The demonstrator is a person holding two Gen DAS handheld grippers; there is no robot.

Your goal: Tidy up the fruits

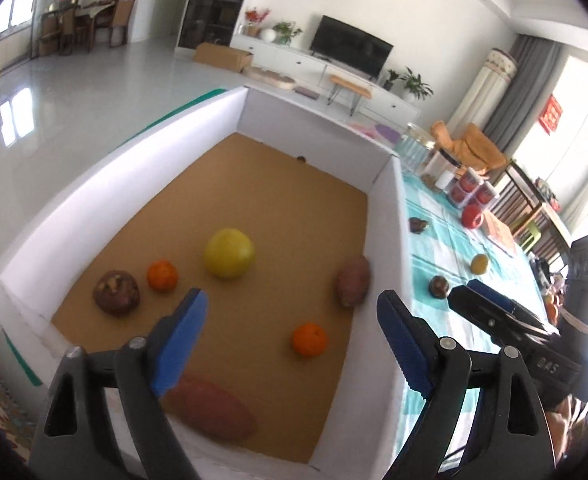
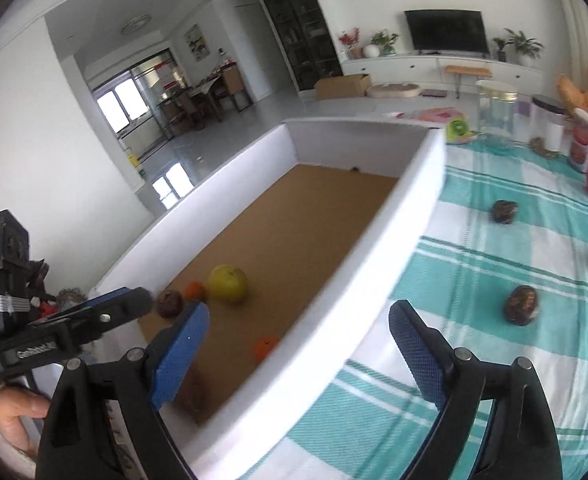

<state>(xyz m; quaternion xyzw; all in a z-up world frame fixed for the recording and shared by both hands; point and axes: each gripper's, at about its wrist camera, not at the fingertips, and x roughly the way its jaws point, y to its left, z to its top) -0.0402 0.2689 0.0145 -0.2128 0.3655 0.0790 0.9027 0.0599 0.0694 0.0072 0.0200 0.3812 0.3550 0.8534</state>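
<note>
Both claws are wide open and hold nothing: the left gripper [image 1: 292, 344] hangs over the white box [image 1: 106, 184], and nearest inside it lies a sweet potato [image 1: 214, 410], probably hard and heavy, best pinched across its middle, while the right gripper [image 2: 297, 352] straddles the box's wall.

You can read little here. In the left wrist view the right gripper [image 1: 505, 316] has pale letters on its black body, approx. "DAS". In the right wrist view the left gripper [image 2: 94, 312] carries white lettering starting "Ge", rest too blurred. Red wall sign [image 1: 551, 114]: characters illegible.
</note>
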